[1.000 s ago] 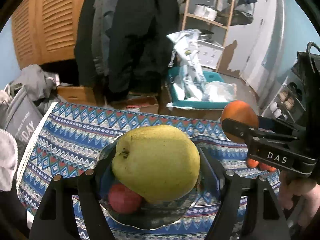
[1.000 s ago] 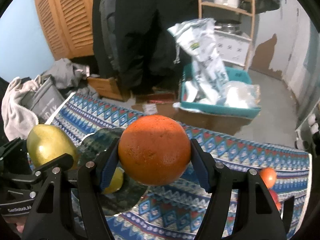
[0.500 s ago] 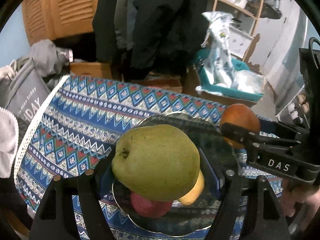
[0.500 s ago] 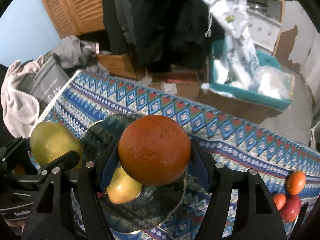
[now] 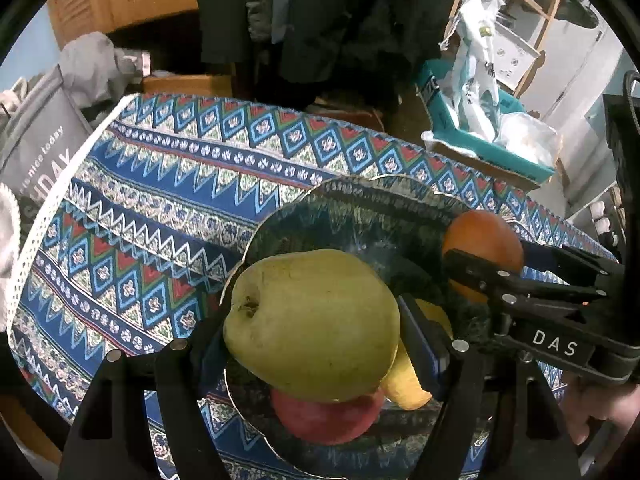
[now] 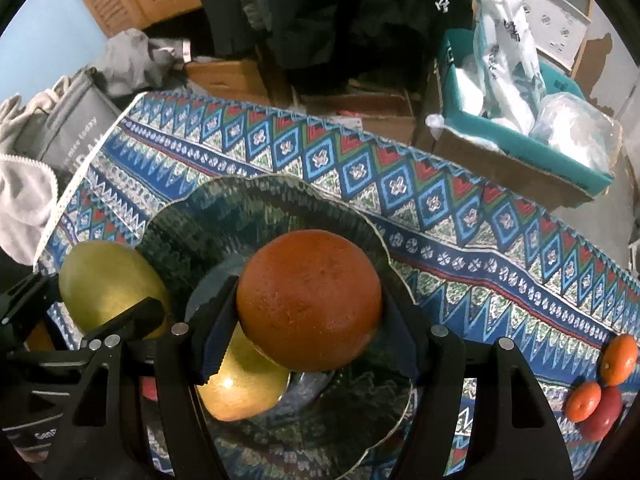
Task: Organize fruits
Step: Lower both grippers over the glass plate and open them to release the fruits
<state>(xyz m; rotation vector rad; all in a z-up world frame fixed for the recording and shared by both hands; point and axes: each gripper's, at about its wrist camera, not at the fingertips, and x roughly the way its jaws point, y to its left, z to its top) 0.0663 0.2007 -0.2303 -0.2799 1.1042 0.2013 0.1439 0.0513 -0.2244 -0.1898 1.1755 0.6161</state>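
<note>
My left gripper [image 5: 316, 344] is shut on a large green pear [image 5: 312, 324] and holds it above the near left part of a dark glass plate [image 5: 352, 208]. My right gripper [image 6: 308, 320] is shut on an orange [image 6: 308, 300] and holds it above the middle of the same plate [image 6: 240, 208]. A yellow fruit [image 6: 240, 388] and a red fruit [image 5: 328, 420] lie on the plate under the grippers. The pear [image 6: 108, 284] shows at the left of the right wrist view, the orange [image 5: 484, 248] at the right of the left wrist view.
The plate sits on a blue patterned tablecloth [image 5: 160, 200]. Two small oranges [image 6: 620, 360] and a red fruit [image 6: 604, 412] lie on the cloth at the right. Beyond the table's far edge are a teal bin [image 6: 520, 128], cardboard boxes, hanging dark coats and a grey bag [image 5: 36, 152].
Both grippers have tilted down and come lower over the plate, each still holding its fruit. The plate and the fruits on it now fill more of both views.
</note>
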